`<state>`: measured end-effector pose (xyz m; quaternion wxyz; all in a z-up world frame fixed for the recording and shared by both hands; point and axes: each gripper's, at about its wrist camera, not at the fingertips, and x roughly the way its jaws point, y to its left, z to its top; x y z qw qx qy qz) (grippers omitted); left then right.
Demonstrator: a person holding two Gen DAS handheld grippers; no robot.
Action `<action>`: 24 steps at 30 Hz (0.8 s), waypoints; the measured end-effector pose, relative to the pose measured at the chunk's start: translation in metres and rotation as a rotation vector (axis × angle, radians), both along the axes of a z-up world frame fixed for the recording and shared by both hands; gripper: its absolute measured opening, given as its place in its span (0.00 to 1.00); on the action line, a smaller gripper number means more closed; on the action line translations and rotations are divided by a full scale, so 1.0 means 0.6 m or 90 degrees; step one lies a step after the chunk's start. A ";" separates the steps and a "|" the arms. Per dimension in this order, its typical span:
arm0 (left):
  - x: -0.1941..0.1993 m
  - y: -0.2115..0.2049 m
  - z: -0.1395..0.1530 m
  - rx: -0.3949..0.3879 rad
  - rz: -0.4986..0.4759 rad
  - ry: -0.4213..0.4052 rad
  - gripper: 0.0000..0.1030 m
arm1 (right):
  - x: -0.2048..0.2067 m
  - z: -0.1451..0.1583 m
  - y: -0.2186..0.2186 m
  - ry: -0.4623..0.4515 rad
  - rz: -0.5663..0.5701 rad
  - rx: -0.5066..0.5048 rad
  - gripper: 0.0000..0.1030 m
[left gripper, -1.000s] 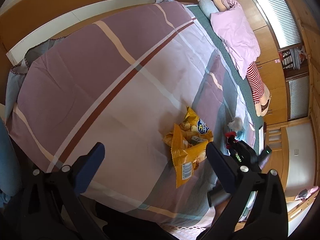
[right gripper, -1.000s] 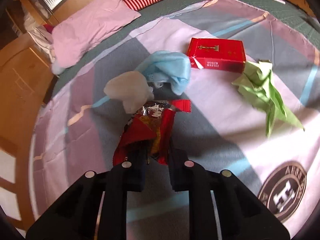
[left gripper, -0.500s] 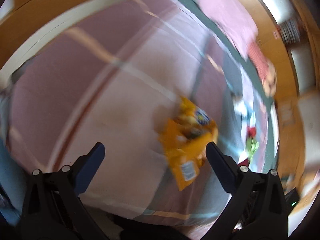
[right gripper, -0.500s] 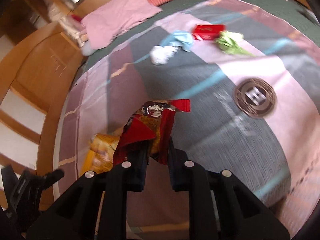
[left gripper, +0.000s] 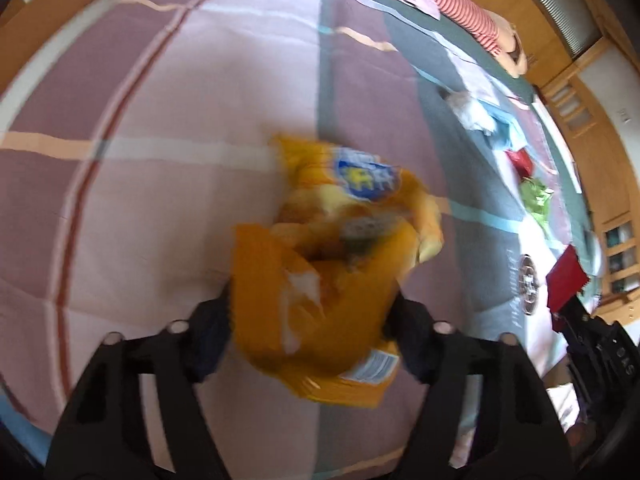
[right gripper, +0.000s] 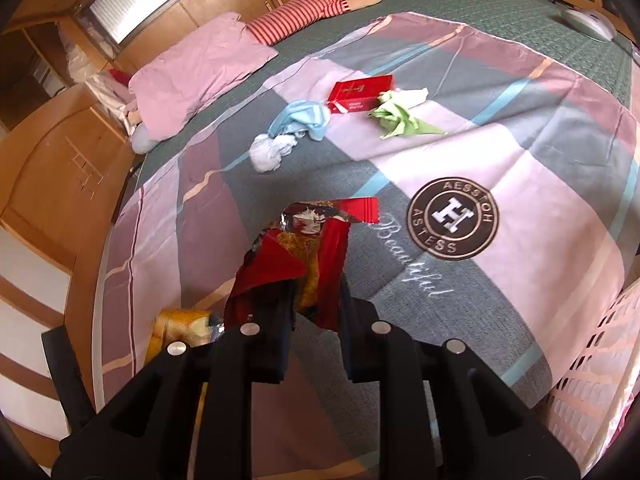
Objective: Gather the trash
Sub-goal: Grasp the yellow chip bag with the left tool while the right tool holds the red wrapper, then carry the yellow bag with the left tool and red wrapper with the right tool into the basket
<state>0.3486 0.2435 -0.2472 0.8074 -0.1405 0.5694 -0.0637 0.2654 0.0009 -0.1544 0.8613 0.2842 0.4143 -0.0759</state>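
Both tools tilted down, gripping wrappers [left gripper: 320,276]

Left wrist view: motion blur smears the yellow snack bag [left gripper: 332,280], so its print is unreadable; the bag covers the fingers' tips on both sides, and whether the pads press it cannot be told. Beyond the bag, the small litter near the bed's [left gripper: 160,160] far edge is too blurred to identify. Right wrist view: the red wrapper [right gripper: 296,264] hides the fingers' tips; a white basket [right gripper: 600,360] is cut off by the right edge.
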 end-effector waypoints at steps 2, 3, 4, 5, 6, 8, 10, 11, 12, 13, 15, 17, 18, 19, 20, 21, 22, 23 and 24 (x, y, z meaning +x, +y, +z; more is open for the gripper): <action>-0.006 0.005 0.002 0.004 0.015 0.001 0.65 | 0.002 0.000 0.005 -0.001 0.006 -0.005 0.20; -0.012 0.006 0.005 0.012 0.023 -0.002 0.65 | 0.003 0.000 0.006 -0.001 0.007 -0.007 0.21; -0.014 0.007 0.008 0.019 0.027 -0.005 0.64 | 0.003 0.000 0.007 0.000 0.008 -0.008 0.21; -0.020 0.010 0.017 0.031 0.038 -0.011 0.64 | 0.004 -0.001 0.007 0.001 0.008 -0.008 0.21; -0.028 0.013 0.031 0.037 0.051 -0.024 0.64 | 0.004 -0.001 0.007 0.002 0.007 -0.007 0.21; -0.046 0.017 0.071 0.027 0.070 -0.070 0.64 | 0.005 -0.003 0.010 0.003 0.008 -0.005 0.21; -0.067 0.017 0.113 0.029 0.071 -0.122 0.64 | 0.007 -0.003 0.014 0.005 0.014 -0.006 0.21; -0.080 0.016 0.135 0.043 0.067 -0.152 0.64 | 0.008 -0.003 0.017 0.005 0.018 -0.008 0.21; -0.092 0.015 0.153 0.064 0.066 -0.180 0.64 | 0.008 -0.003 0.018 0.005 0.020 -0.009 0.21; -0.100 0.013 0.164 0.078 0.066 -0.195 0.64 | 0.009 -0.003 0.019 0.006 0.022 -0.009 0.21; -0.116 0.014 0.180 0.104 0.070 -0.222 0.64 | 0.010 -0.006 0.019 0.010 0.023 -0.007 0.21; -0.121 0.015 0.186 0.117 0.078 -0.233 0.65 | 0.011 -0.009 0.021 0.015 0.023 -0.004 0.21; -0.124 0.017 0.189 0.121 0.084 -0.236 0.65 | 0.012 -0.011 0.022 0.018 0.025 -0.002 0.21; -0.125 0.020 0.190 0.124 0.091 -0.238 0.65 | 0.013 -0.011 0.023 0.019 0.026 -0.001 0.21; -0.125 0.023 0.191 0.126 0.094 -0.238 0.65 | 0.014 -0.011 0.026 0.020 0.030 -0.002 0.21; -0.125 0.025 0.192 0.128 0.099 -0.237 0.65 | 0.014 -0.011 0.028 0.019 0.032 -0.003 0.21; -0.125 0.027 0.191 0.125 0.102 -0.234 0.65 | 0.014 -0.010 0.030 0.018 0.035 -0.004 0.21; -0.124 0.024 0.190 0.122 0.104 -0.232 0.65 | 0.014 -0.010 0.032 0.017 0.036 -0.006 0.21; -0.124 0.021 0.188 0.120 0.104 -0.231 0.65 | 0.013 -0.009 0.033 0.016 0.037 -0.007 0.21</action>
